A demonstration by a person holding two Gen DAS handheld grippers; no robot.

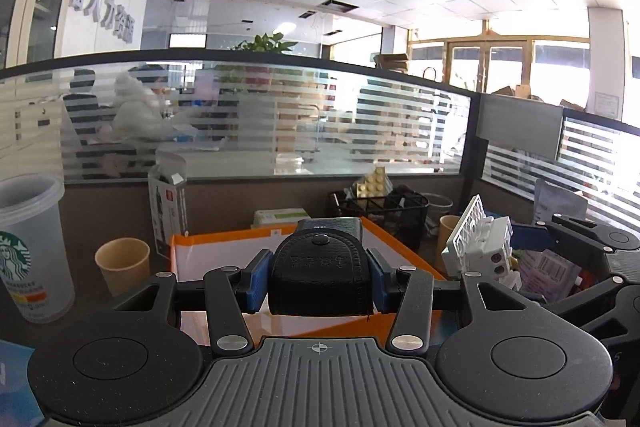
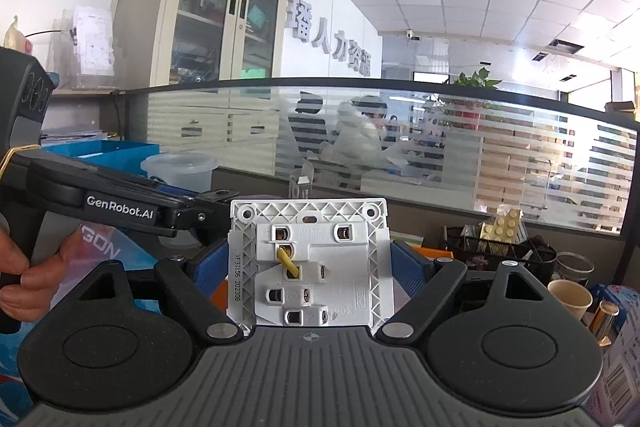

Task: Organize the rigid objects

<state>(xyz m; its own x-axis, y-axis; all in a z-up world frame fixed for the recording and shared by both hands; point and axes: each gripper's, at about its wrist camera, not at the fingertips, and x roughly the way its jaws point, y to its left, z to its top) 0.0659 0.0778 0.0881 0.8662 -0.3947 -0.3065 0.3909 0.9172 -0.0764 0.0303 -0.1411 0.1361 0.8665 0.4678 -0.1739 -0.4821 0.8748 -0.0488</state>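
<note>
My left gripper (image 1: 318,277) is shut on a black leather pouch (image 1: 318,273), held above an orange-rimmed white box (image 1: 192,259). My right gripper (image 2: 308,267) is shut on a white wall socket module (image 2: 308,263), seen from its back with terminals and a short yellow wire. In the left wrist view the right gripper (image 1: 520,239) shows at the right, holding the socket module (image 1: 482,243) upright beside the box. In the right wrist view the left gripper's body (image 2: 120,211) crosses the left side.
A Starbucks plastic cup (image 1: 30,251) and a paper cup (image 1: 122,263) stand left of the box. A black mesh organizer (image 1: 380,211) with a yellow brick plate sits behind it. A glass partition (image 1: 280,123) closes the desk's far side. Another paper cup (image 2: 570,299) stands at right.
</note>
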